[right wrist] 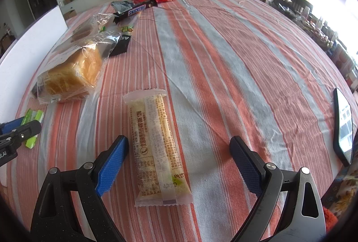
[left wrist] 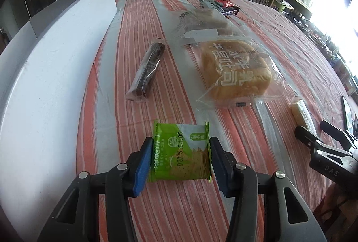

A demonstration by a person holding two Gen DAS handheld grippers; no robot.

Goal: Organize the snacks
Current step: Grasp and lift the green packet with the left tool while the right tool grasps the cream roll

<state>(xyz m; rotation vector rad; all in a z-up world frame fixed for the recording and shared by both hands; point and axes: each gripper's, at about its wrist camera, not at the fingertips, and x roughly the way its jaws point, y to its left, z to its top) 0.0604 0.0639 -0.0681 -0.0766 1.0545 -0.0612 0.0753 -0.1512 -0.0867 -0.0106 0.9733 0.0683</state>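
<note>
Gripping a glossy green square packet [left wrist: 180, 152], left jaws clenched; right jaws released.

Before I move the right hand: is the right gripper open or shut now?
Open. The right gripper has its pads far apart, and the pale bar lies on the cloth between them, untouched.

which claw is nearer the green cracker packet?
Left. The left claw has its pads against both sides of the green cracker packet; the right claw straddles the pale bar further right.
</note>
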